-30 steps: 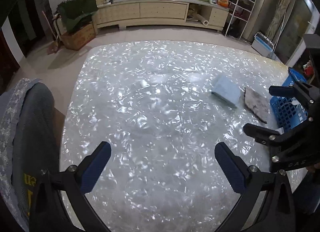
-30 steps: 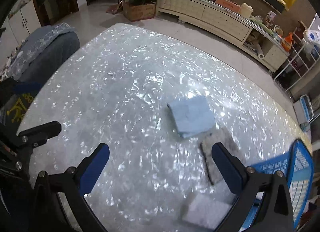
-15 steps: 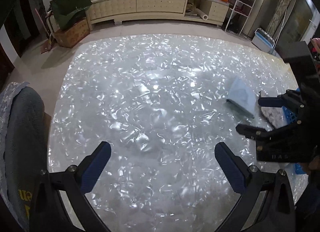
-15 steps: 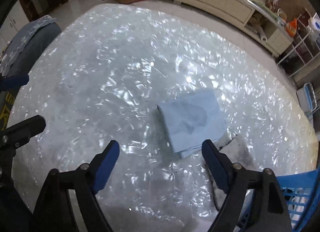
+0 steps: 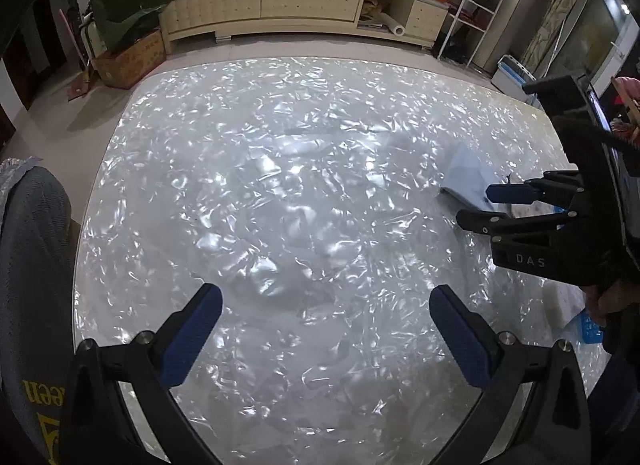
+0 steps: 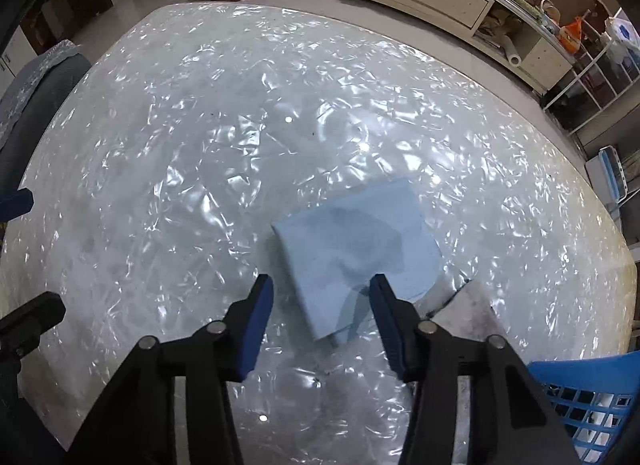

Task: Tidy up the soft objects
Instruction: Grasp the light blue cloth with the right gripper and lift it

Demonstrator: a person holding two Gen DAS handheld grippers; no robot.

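Right tool (image 6: 320,321) pitched steeply down over the counter (image 6: 200,145), jaws have just been closing and now stand about half open. Blue pads (image 6: 258,329) straddle the near corner of the folded light-blue cloth (image 6: 356,249); the corner sits between them, pads not seen pressing it, nothing gripped. Cloth lies flat on the shiny crinkled cover, at about 1 o'clock from the tool tips. A grey cloth (image 6: 472,309) lies just beside the blue one at 4 o'clock of it, touching or slightly under its edge, can't tell which. Blue plastic basket (image 6: 580,381) at 4 o'clock of the frame, at the counter edge, something white inside.

Left tool (image 5: 326,333) also angled down, jaws wide apart, empty, only bare counter between the pads. In the left wrist view the right tool (image 5: 486,205) is at 3 o'clock, its tips down at the blue cloth (image 5: 464,181), a hand (image 5: 608,297) partly visible behind it.

A padded chair back (image 5: 32,265) at 9 o'clock beside the counter.
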